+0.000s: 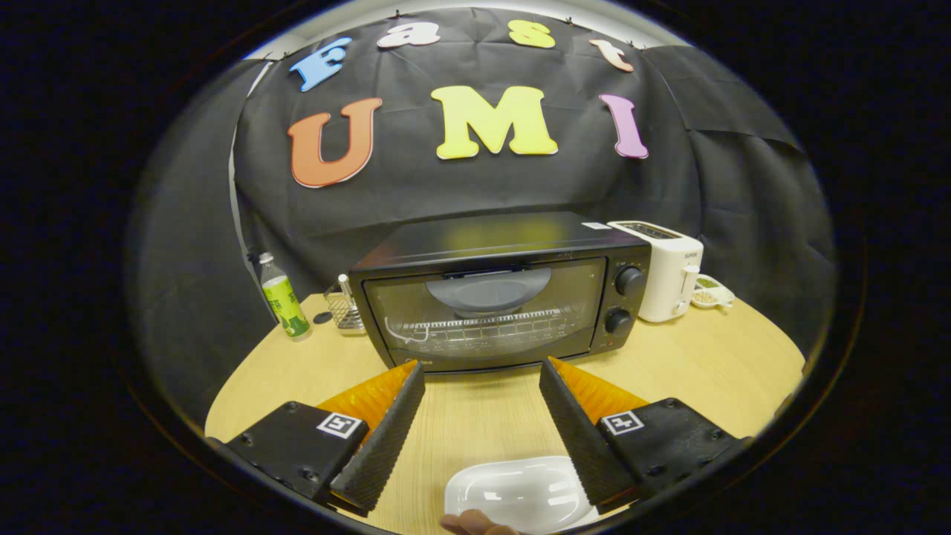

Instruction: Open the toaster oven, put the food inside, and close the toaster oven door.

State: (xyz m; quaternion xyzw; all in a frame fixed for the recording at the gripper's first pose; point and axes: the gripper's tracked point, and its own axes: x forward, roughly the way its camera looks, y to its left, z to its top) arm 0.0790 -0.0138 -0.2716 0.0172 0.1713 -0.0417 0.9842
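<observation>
Tabletop point(698, 357), hand-held gripper point(481, 375) wide, empty

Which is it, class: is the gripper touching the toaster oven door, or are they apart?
Apart. In the gripper view the open gripper hangs above the table, and a strip of bare wood shows between its fingertips and the shut toaster oven door.

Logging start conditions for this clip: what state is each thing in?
Oven: door shut, rack inside, nothing on the rack that I can make out.
Gripper: fingers open, holding nothing, just short of the oven door.
Dish: white, on the table between the fingers, looks empty; something brown lies at its near edge.
Toaster: upright, right of the oven.
Bottle: upright, capped, left of the oven.
</observation>
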